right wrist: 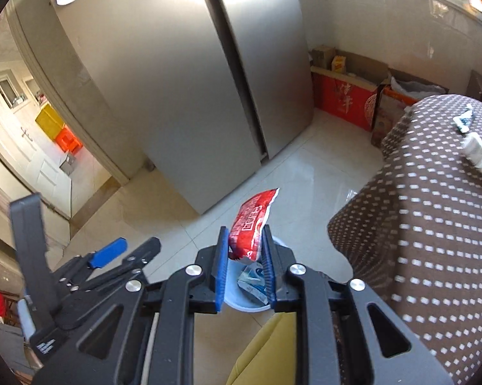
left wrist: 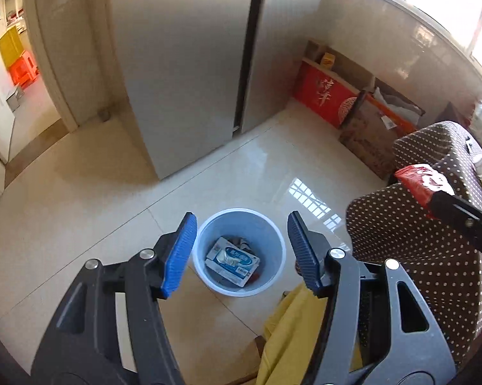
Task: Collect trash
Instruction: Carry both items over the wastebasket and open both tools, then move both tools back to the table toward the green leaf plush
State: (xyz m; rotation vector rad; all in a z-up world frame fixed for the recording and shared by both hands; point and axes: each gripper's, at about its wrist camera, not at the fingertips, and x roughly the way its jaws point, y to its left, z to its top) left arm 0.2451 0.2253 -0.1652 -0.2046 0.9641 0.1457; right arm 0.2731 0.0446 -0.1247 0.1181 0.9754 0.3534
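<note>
A light blue bin (left wrist: pixel 274 234) stands on the tiled floor, and a blue-and-white packet (left wrist: pixel 233 261) lies inside it with other scraps. My left gripper (left wrist: pixel 241 223) hangs straight above the bin, open, with nothing between its blue pads. My right gripper (right wrist: pixel 245 235) is shut on a crumpled red wrapper (right wrist: pixel 252 221), which sticks up past the fingertips. It hovers over the bin's rim (right wrist: pixel 241 306), and the same packet (right wrist: pixel 252 284) shows between the fingers. In the left wrist view the red wrapper (left wrist: pixel 419 181) and the right gripper's finger (left wrist: pixel 465 221) come in from the right.
A brown tablecloth with white dots (right wrist: pixel 433 224) covers a table on the right, with small items (right wrist: pixel 477 152) on top. A steel fridge (left wrist: pixel 189 64) stands behind the bin. Red and cardboard boxes (left wrist: pixel 324 96) line the far wall. Yellow fabric (left wrist: pixel 292 330) lies below the grippers. A doorway (left wrist: pixel 19 96) opens at left.
</note>
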